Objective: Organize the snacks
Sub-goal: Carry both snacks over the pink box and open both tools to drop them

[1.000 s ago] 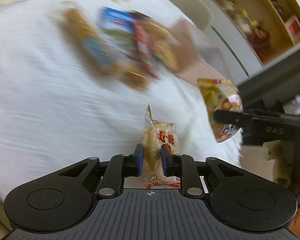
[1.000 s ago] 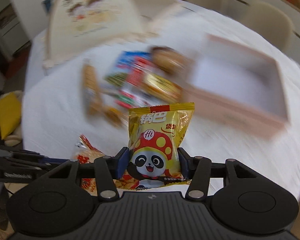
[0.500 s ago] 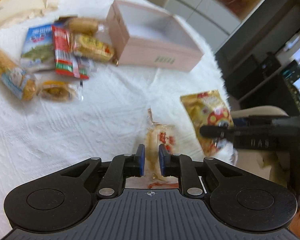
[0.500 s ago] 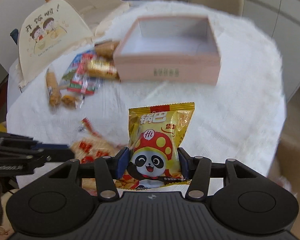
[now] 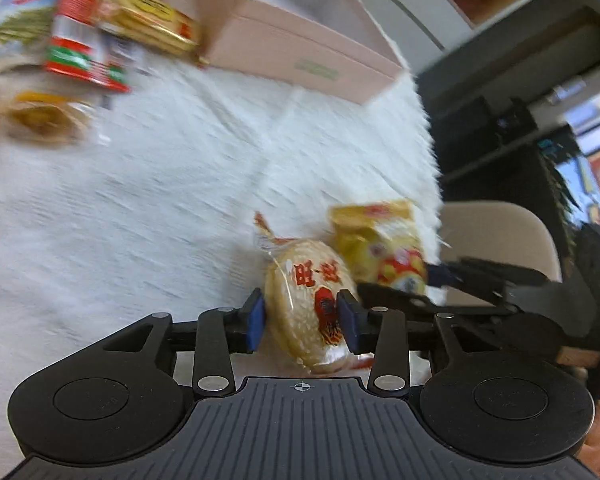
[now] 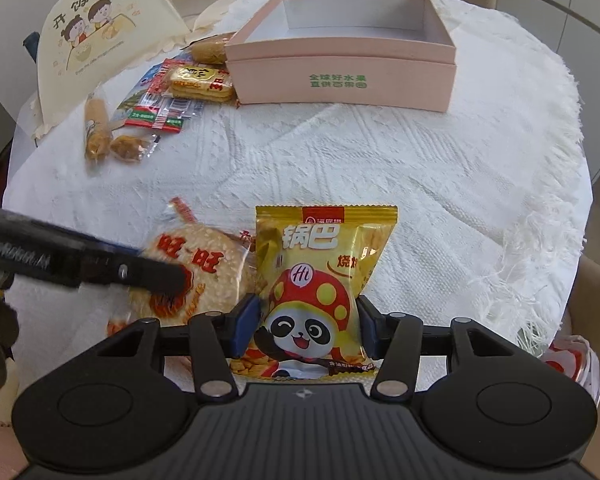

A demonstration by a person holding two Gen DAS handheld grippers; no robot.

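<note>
My left gripper is shut on a round rice cracker packet with red print, held just above the white tablecloth. The packet also shows in the right wrist view, with a left finger lying across it. My right gripper is shut on a yellow panda snack bag, upright beside the cracker; it shows in the left wrist view too. The open pink box stands empty at the far side of the table.
Several loose snack packets lie left of the box. A cream placemat with a cartoon leans at the back left. The tablecloth's fringed edge falls away on the right. Chairs stand around the table.
My left gripper's jaws stand wider and the cracker packet has turned face-on between them. The left gripper has moved closer to the right one. The panda bag stays held the same way.
</note>
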